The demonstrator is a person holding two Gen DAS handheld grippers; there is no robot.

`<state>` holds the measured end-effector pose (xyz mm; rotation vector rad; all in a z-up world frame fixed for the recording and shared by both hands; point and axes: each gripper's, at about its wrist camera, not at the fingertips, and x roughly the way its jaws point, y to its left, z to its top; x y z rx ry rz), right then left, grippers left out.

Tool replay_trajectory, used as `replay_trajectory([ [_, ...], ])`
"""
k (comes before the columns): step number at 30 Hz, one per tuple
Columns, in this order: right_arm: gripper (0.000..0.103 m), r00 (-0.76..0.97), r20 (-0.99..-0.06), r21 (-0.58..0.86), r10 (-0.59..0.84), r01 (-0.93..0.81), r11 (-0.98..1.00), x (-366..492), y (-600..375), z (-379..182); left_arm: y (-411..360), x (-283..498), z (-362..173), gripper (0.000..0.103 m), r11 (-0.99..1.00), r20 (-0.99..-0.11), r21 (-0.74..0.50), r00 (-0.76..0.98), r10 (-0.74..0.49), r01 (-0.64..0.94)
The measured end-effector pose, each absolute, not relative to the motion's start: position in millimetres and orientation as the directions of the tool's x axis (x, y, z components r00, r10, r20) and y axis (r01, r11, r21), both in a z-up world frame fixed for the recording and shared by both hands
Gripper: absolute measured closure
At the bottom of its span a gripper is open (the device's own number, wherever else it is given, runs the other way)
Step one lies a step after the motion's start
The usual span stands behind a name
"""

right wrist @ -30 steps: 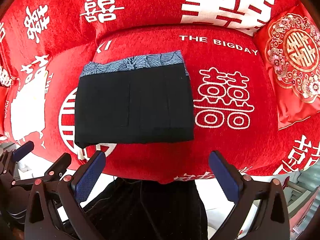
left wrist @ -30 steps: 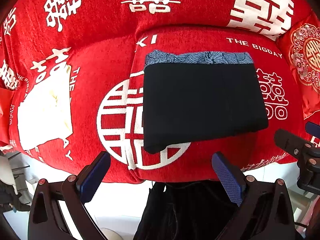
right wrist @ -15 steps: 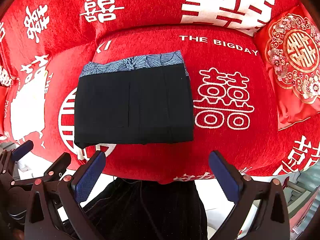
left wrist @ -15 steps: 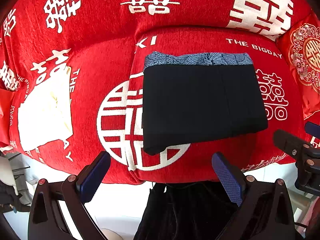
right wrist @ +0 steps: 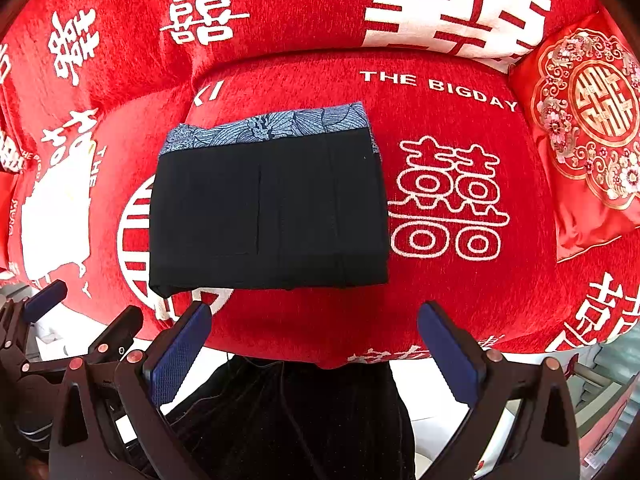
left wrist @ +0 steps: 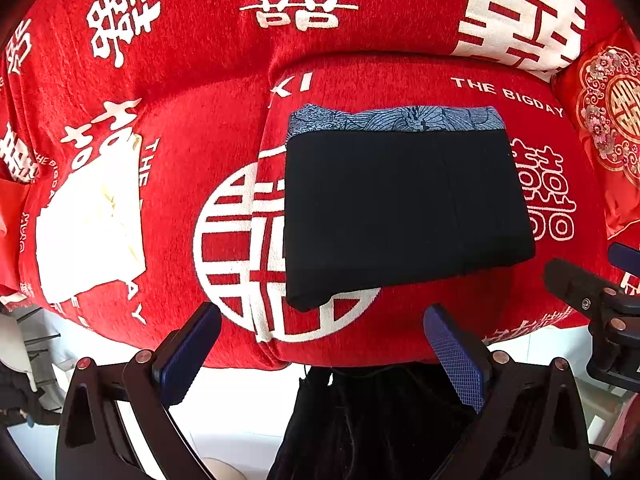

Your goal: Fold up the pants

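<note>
One compact rectangle: the black pants [left wrist: 404, 212] lie folded flat on the red sofa seat cushion [left wrist: 400, 320], with a blue patterned waistband strip [left wrist: 396, 118] showing along the far edge. Edges look square; only the near-left corner sags slightly over the printed white circle emblem [left wrist: 236, 248].

Step in hand, as I judge it: folding looks finished, or at its last check. Neither tool touches the cloth.

Left gripper [left wrist: 320, 352]: blue pads spread wide, nothing between them, held off the cushion's front edge, near side of the pants. Right gripper [right wrist: 316, 350]: likewise spread and empty, apart from the cloth.

Next move, if any: probably a light press or tug on that drooping near-left corner to square it. It calls for a shallow approach from the front so the stack is not dragged or the top layer peeled.

View differences:
- Left wrist view shows the cream folded garment [left wrist: 88, 228] on the neighbouring cushion in full; the right wrist view catches only its edge.
- Right wrist view shows the embroidered red pillow [right wrist: 588, 120] more completely, plus seam lines on the pants' top face.
- Each view catches the other tool at its margin.
</note>
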<state>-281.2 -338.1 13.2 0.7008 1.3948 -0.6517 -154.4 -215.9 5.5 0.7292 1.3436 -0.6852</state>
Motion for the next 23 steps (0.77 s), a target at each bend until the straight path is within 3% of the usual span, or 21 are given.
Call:
replay_trajectory([
  [23,0.0,0.067,-0.998,0.056,0.009,0.749,0.66,-277.4,-339.5,10.6,-216.1,-154.3,7.8,0.002,0.61,-0.992,0.065,0.116,-0.044,0.789],
])
